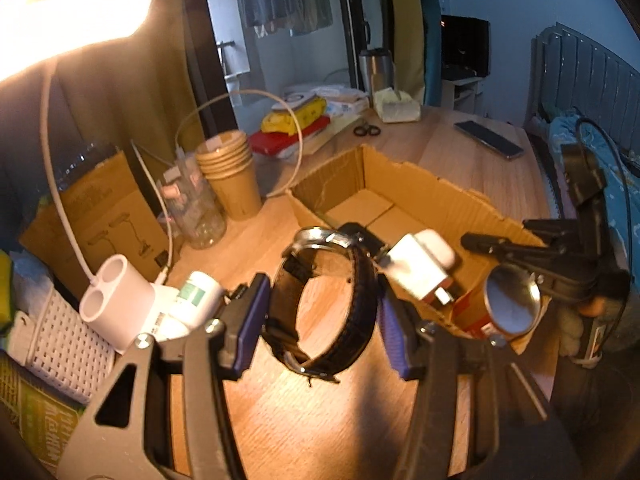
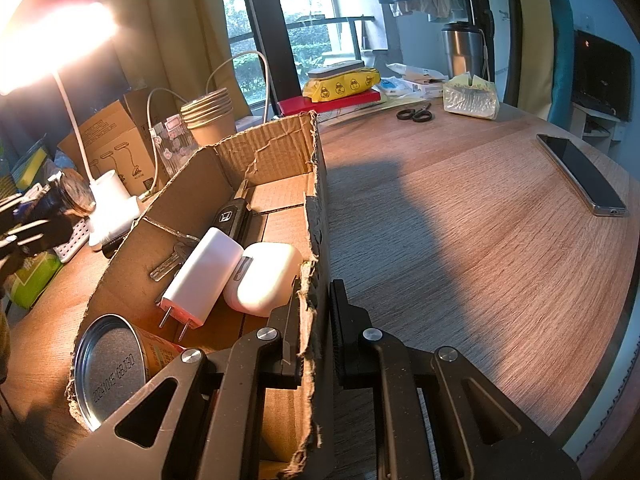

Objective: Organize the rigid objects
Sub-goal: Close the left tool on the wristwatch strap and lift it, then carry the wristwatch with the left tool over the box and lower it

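Wristwatch (image 1: 324,304) is hanging in the left gripper (image 1: 320,320), whose blue pads are pressing on the two outer sides of the black leather strap loop, with the metal case at the top of the loop, on the side towards the cardboard box (image 1: 400,184). It is being held above the wooden table (image 1: 280,420), just short of the box's near wall.

Judging by its build, the watch is light but uneven: the steel case is carrying most of the weight, so it is likely tipping the loop towards the box. The strap is looking soft enough to squash under the pads, while the glass face is the fragile, slippery part; holding by the strap seems the safer choice, and a gentle lowering beats a drop.

Across the box, the right gripper (image 2: 316,336) is straddling the torn box wall, one finger inside and one outside; whether it is actually pinching the cardboard I cannot tell.

Inside the box are lying a white charger (image 2: 204,276), an earbud case (image 2: 268,276), keys (image 2: 176,260) and a tin can (image 2: 112,368).
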Demonstrator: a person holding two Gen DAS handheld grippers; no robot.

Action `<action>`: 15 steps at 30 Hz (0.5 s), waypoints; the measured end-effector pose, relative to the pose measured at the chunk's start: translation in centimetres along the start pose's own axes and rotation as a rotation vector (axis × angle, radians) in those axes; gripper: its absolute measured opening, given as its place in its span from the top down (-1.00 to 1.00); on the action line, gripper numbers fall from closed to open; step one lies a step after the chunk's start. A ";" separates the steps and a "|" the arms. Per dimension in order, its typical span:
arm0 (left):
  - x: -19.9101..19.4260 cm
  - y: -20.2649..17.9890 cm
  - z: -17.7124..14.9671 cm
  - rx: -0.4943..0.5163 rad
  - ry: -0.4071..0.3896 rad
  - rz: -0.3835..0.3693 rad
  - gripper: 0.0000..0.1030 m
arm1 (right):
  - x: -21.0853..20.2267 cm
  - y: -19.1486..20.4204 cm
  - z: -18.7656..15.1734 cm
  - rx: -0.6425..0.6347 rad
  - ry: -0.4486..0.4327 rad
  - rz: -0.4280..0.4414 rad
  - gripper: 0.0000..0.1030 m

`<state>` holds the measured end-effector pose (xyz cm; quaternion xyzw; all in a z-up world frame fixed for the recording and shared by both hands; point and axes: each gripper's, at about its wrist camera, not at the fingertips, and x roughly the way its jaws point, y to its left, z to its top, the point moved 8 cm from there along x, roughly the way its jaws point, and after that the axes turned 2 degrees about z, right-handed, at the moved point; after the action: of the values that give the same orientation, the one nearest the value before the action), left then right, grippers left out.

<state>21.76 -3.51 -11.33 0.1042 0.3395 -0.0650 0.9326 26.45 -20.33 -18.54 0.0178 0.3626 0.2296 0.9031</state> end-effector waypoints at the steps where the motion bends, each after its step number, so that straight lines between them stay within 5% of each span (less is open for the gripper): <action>1: -0.2 -0.1 0.2 -0.004 -0.004 -0.003 -0.03 | 0.0 0.0 0.0 0.000 0.000 0.000 0.75; 15: -0.6 0.5 0.8 -0.090 0.012 0.070 -0.03 | 0.0 0.1 0.0 0.000 0.000 0.000 0.75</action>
<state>21.90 -3.22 -10.30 0.0743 0.3438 -0.0164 0.9360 26.44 -20.26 -18.58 0.0177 0.3627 0.2295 0.9031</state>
